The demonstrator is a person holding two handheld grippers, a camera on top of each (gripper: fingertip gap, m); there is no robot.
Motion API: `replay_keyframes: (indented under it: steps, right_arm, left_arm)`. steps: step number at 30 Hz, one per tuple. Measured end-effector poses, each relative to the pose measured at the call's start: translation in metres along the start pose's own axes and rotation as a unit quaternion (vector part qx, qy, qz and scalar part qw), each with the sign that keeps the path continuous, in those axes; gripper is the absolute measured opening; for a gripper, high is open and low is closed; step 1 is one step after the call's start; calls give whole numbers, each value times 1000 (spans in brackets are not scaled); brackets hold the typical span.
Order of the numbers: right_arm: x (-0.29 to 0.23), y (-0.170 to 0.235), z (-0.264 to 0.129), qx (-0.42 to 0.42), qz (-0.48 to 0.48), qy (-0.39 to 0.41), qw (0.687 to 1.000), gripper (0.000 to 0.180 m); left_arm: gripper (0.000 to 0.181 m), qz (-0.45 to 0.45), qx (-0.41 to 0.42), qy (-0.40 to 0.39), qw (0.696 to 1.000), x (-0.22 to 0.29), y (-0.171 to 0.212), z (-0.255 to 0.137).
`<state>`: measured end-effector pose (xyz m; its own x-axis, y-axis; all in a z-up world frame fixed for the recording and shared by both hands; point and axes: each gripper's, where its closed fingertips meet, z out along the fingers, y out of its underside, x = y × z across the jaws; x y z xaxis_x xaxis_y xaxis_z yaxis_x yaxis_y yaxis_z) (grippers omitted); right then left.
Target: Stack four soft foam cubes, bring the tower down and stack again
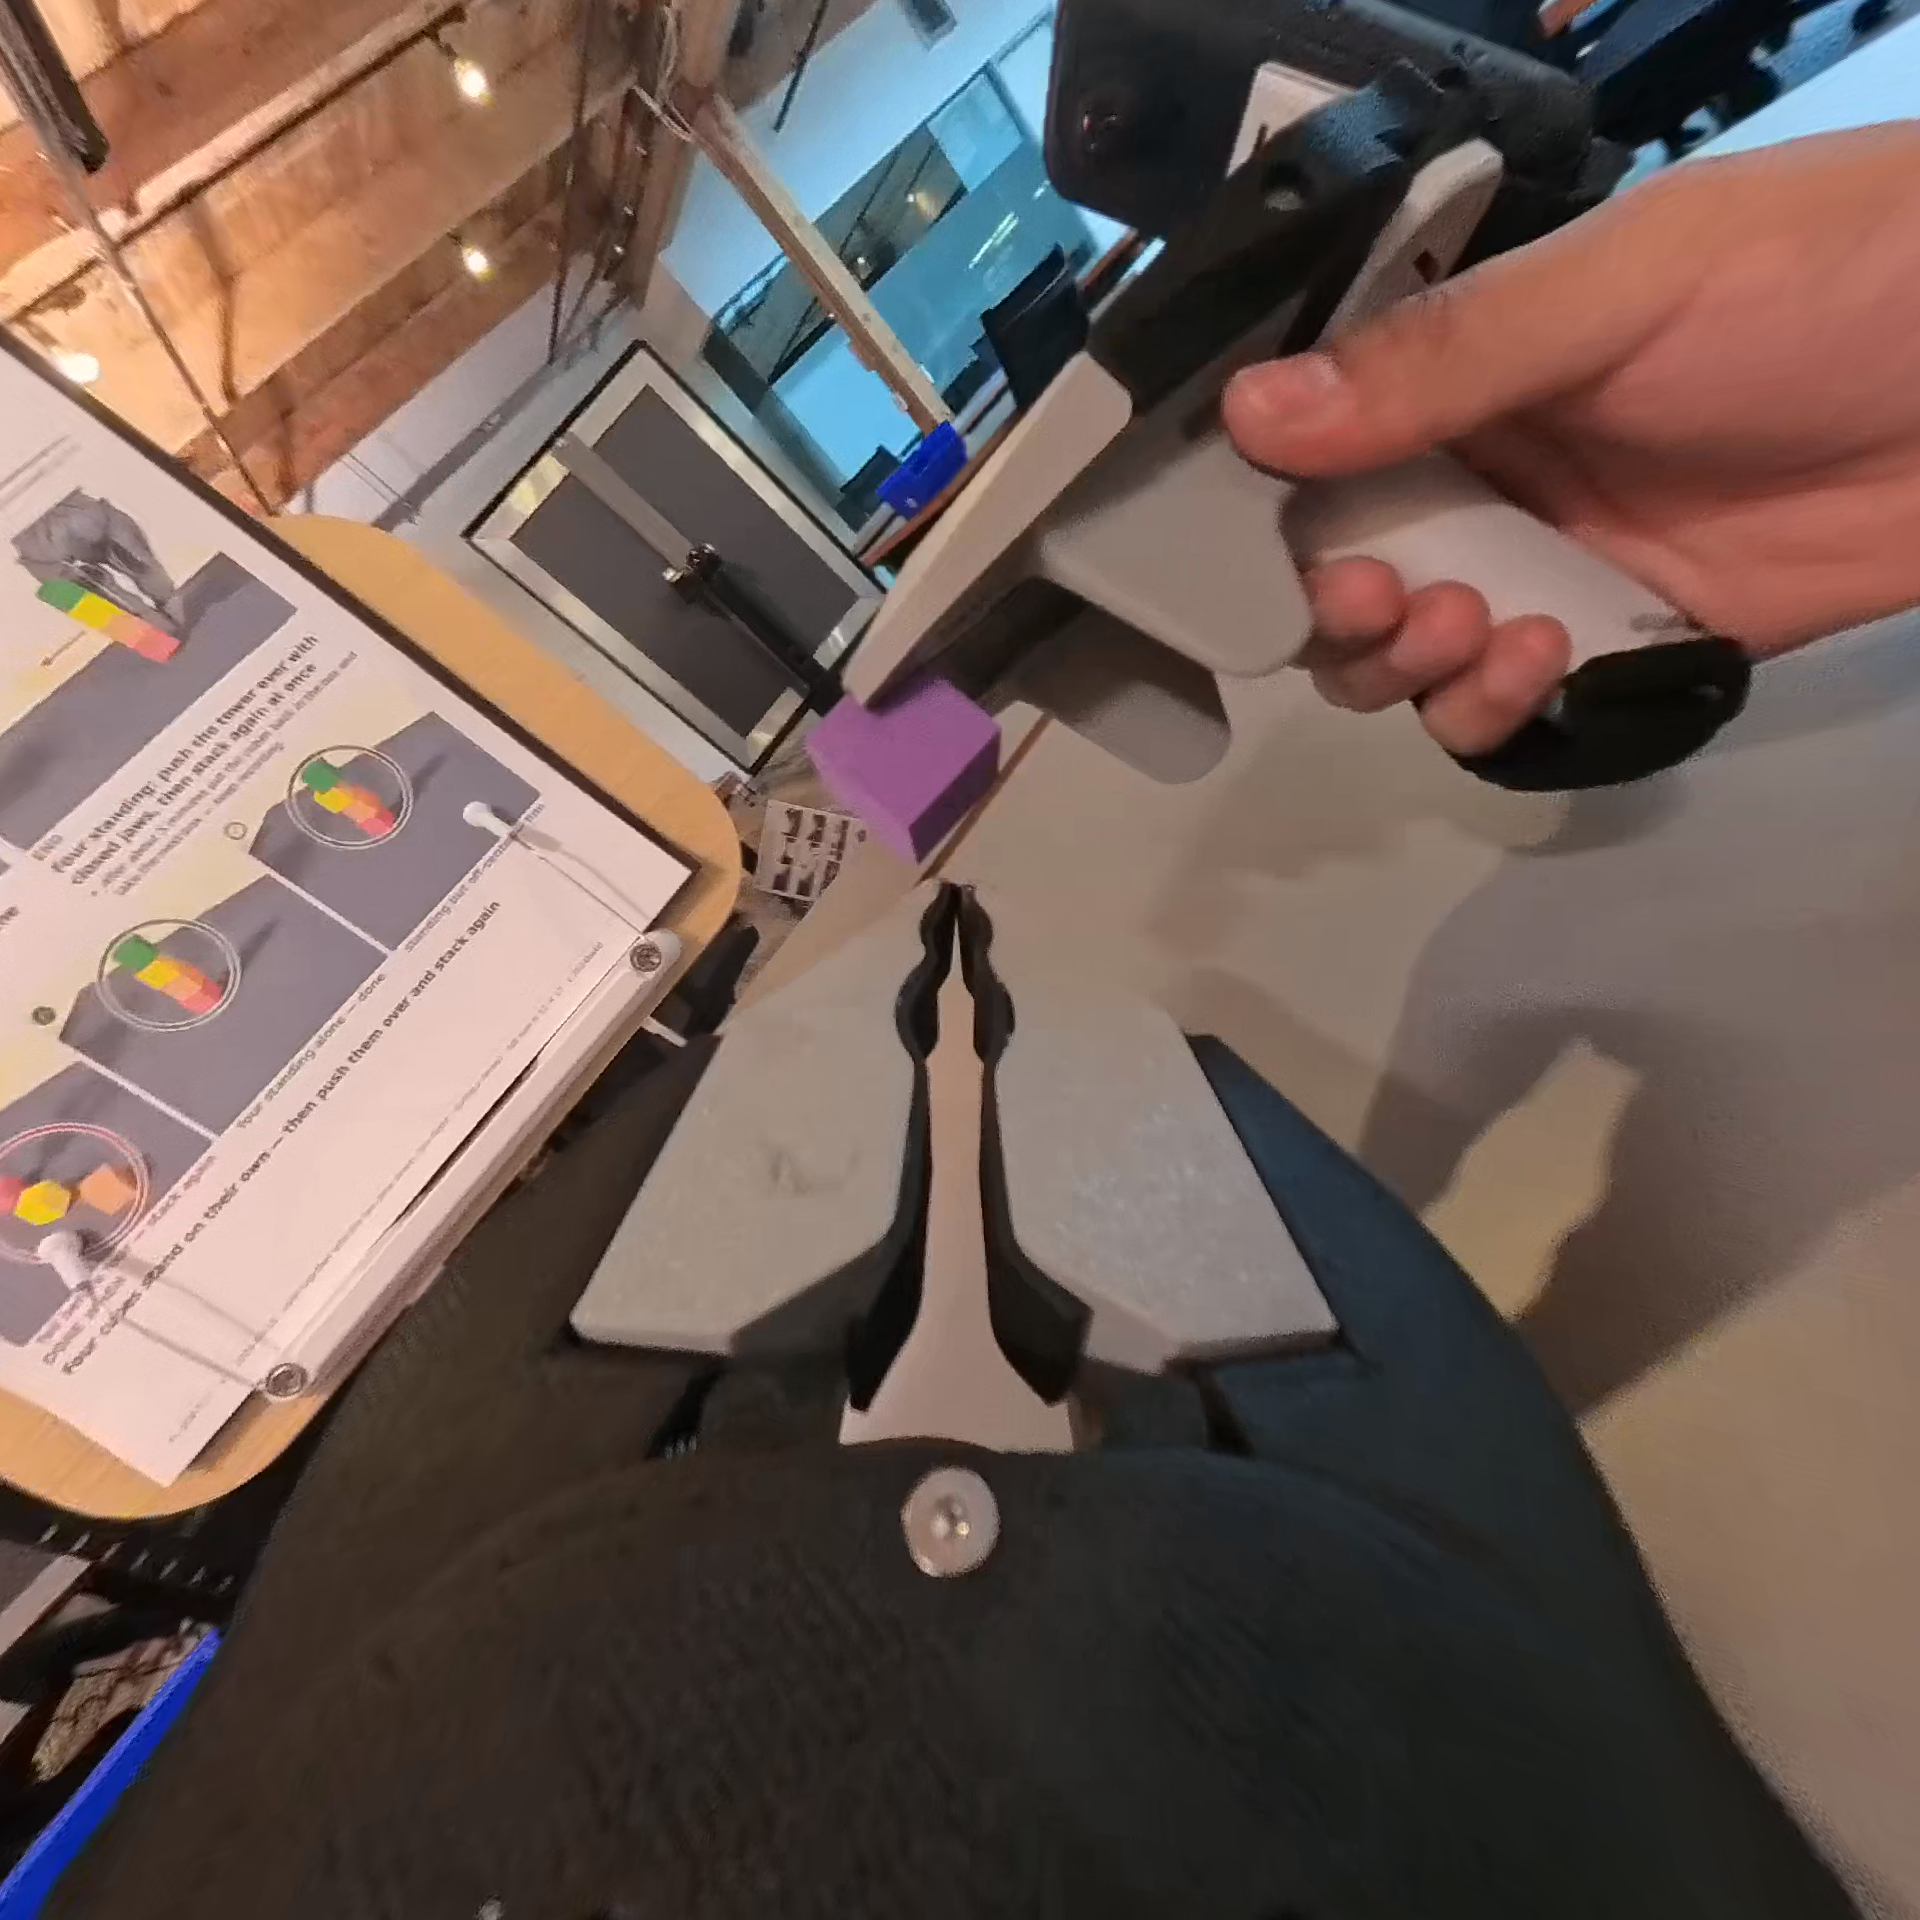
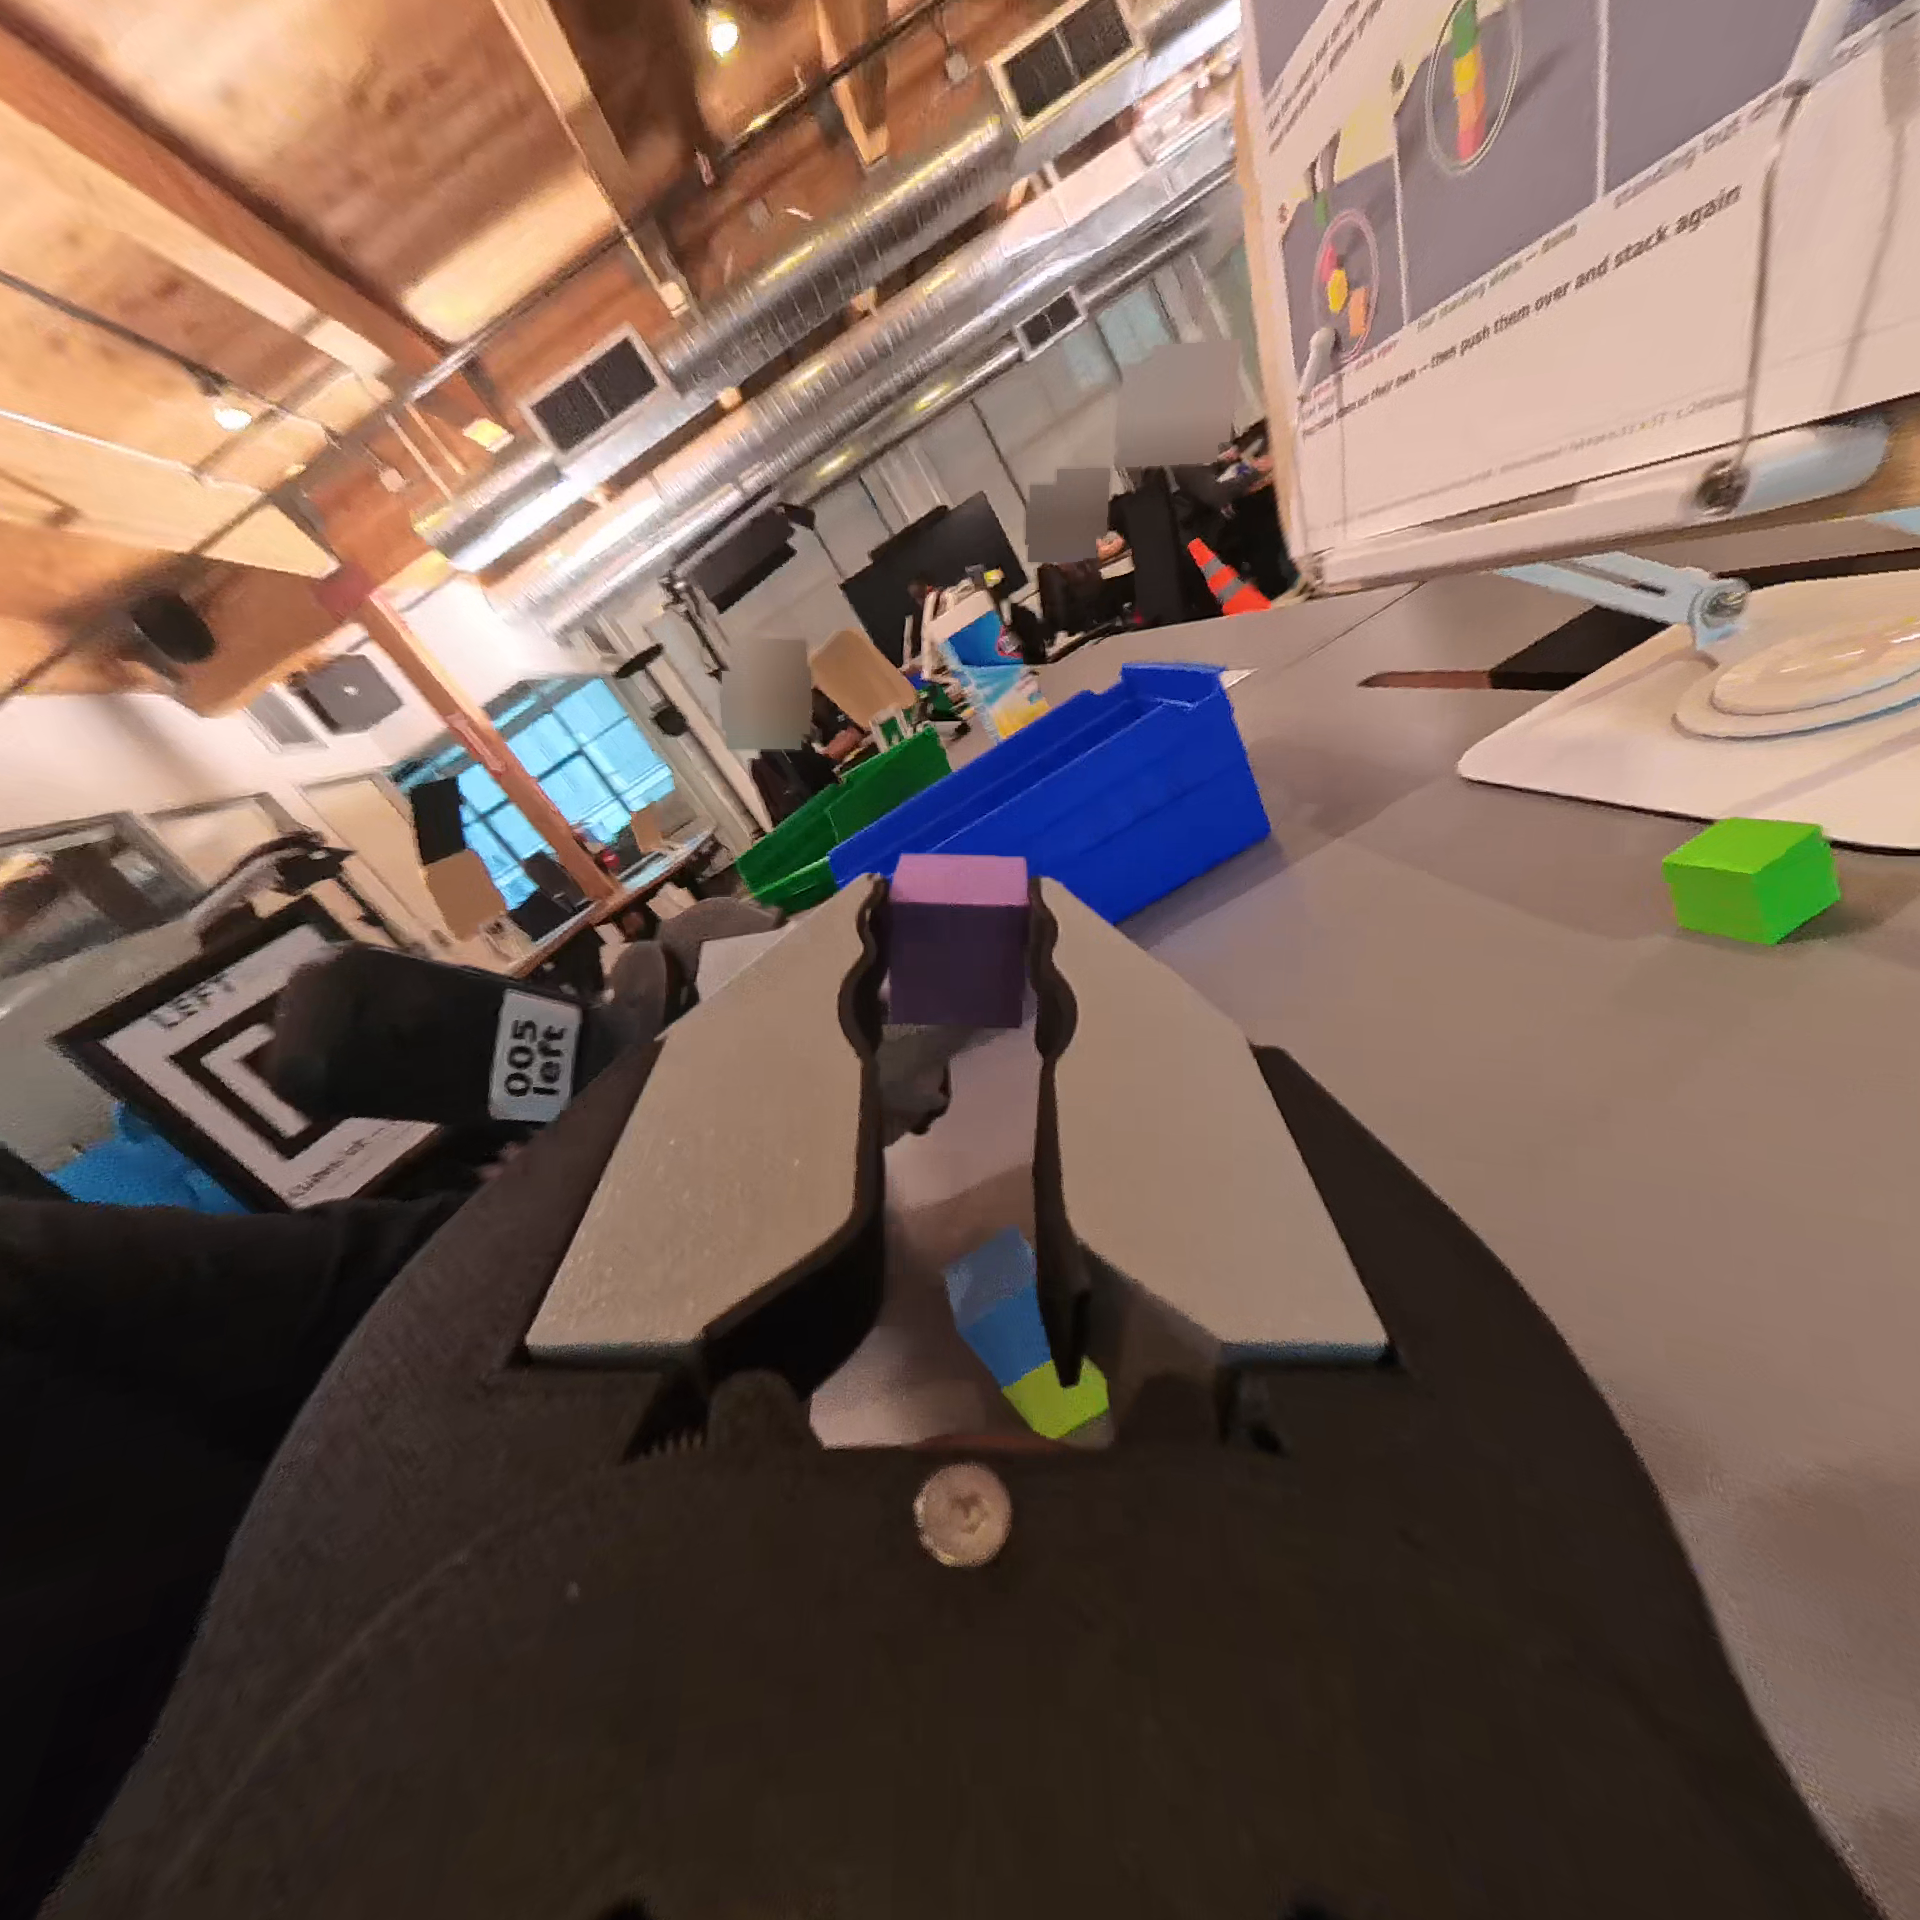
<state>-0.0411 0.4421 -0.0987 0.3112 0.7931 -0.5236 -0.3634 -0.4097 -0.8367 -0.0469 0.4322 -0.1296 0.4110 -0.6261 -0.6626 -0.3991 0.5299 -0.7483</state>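
Observation:
My right gripper [image 2: 956, 961] is shut on a purple foam cube [image 2: 956, 940] and holds it in the air above the grey table [image 2: 1455, 1091]. Below it, between the fingers, a light blue cube [image 2: 997, 1314] sits on a yellow-green cube [image 2: 1055, 1403]. A green cube [image 2: 1751, 878] lies alone on the table at the right. In the left wrist view my left gripper [image 1: 954, 902] is shut and empty, just below the purple cube [image 1: 904, 764], which the right gripper [image 1: 914, 675], held by a hand [image 1: 1621, 416], carries.
A blue bin [image 2: 1091, 800] and a green bin [image 2: 842, 821] stand at the table's far side. An instruction sheet on a board [image 1: 312, 883] stands on a white stand [image 2: 1714, 727] at the right. People sit at desks in the background. Left and right tips are no more than a few centimetres apart.

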Motion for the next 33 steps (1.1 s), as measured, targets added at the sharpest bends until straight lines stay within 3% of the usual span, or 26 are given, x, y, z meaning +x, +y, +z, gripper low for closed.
replay_keyframes:
  steps: [3, 11, 15, 20, 25, 33]
  right_arm:
    - [7, 3, -4, -17, -13, 19, 1000, 23]
    - [-11, 13, 2, -44, -26, -35, 998, 23]
    - [-34, 31, 0, -94, -92, -110, 985, 23]
    - [-28, 67, 4, -172, -153, -114, 966, 24]
    - [-26, 78, 10, -177, -188, -122, 958, 24]
    - [-13, 91, 16, -191, -194, -105, 956, 23]
  left_arm:
    - [0, -2, -10, 6, 1000, 4, 1, 2]
    - [0, -13, -18, 21, 1000, -8, 8, -4]
    - [0, -154, -91, 57, 982, -28, 49, -10]
    - [0, -310, -196, 83, 927, -29, 113, -11]
    - [0, -285, -263, 103, 916, -9, 143, -9]
    - [0, -282, -287, 121, 907, 1, 150, -10]
